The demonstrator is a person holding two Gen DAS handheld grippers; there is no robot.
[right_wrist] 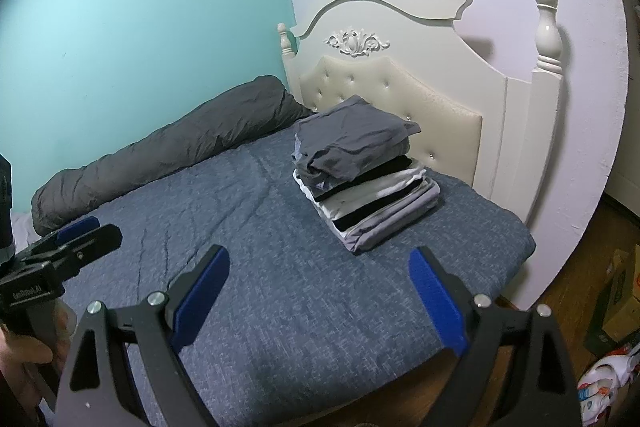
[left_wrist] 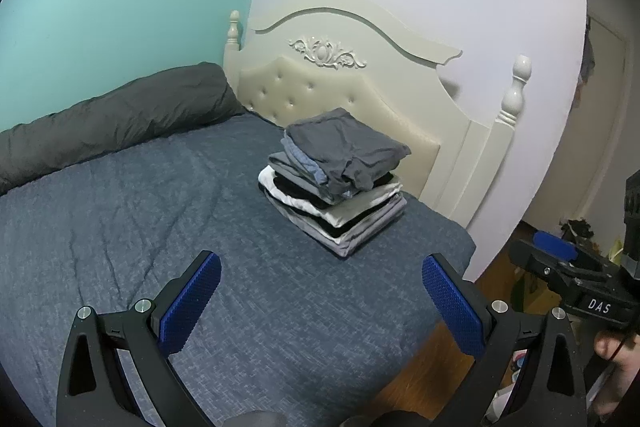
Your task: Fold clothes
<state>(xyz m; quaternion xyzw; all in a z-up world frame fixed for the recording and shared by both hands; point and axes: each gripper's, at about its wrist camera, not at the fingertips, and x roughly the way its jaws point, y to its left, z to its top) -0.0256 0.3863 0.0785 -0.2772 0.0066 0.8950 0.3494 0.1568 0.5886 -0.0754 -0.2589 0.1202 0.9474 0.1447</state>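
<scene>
A stack of folded clothes in grey, black and white sits on the blue bedspread near the headboard. A dark grey garment lies on top, a little rumpled. My left gripper is open and empty, held above the bed well short of the stack. My right gripper is also open and empty, at a similar distance from the stack. Each gripper shows at the edge of the other's view: the right gripper and the left gripper.
A cream headboard with posts stands behind the stack. A dark grey rolled duvet lies along the turquoise wall. Wooden floor with a cardboard box and clutter lies beyond the bed's right edge.
</scene>
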